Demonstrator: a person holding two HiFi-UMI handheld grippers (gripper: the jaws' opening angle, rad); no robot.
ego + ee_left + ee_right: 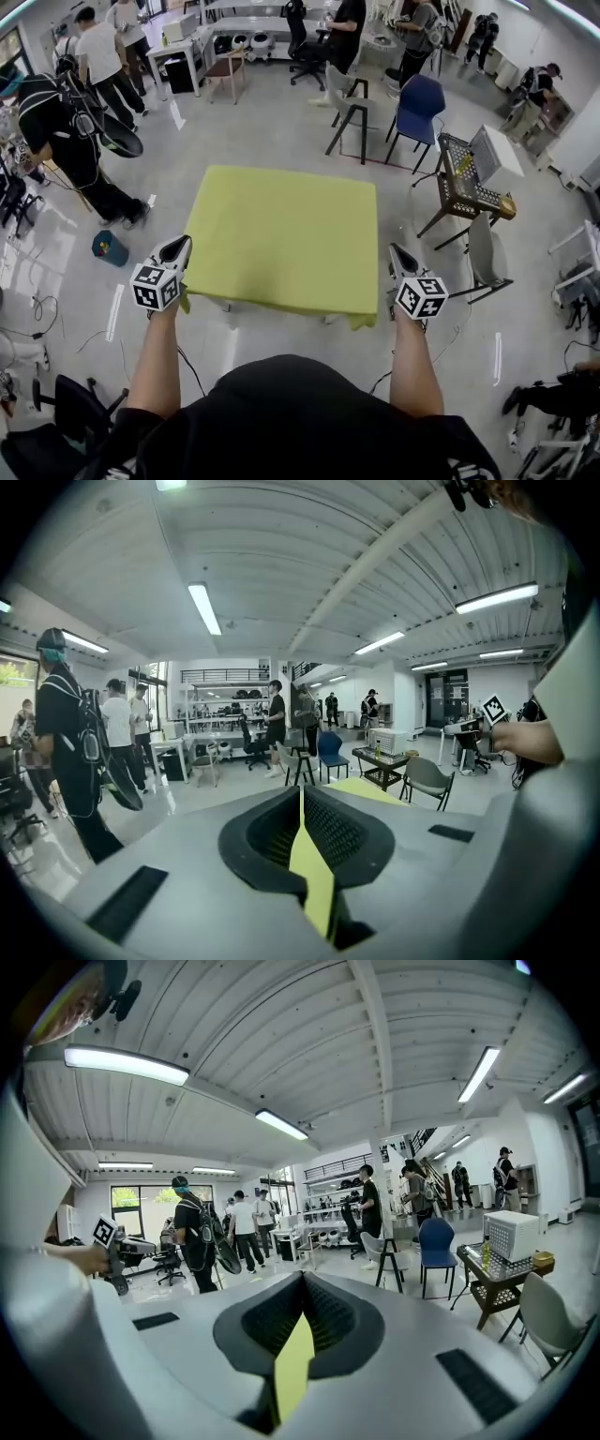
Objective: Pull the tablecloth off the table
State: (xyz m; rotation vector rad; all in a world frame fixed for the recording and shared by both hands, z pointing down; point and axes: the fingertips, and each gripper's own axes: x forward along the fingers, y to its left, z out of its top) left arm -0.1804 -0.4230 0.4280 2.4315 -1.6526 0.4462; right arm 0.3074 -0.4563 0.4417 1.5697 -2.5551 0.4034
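My left gripper (178, 247) is clamped shut on the near left corner of the yellow tablecloth (281, 234); my right gripper (401, 257) pinches its near right corner

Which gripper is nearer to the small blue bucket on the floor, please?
Left. The left gripper, gripping the yellow tablecloth, is just right of the bucket; the right gripper grips its other near corner.

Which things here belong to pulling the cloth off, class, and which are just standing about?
In the job:
- tablecloth
- left gripper, shut on a near corner of it
- right gripper, shut on the other near corner

Standing about:
- blue chair
- grey chair
- mesh cart
- blue bin
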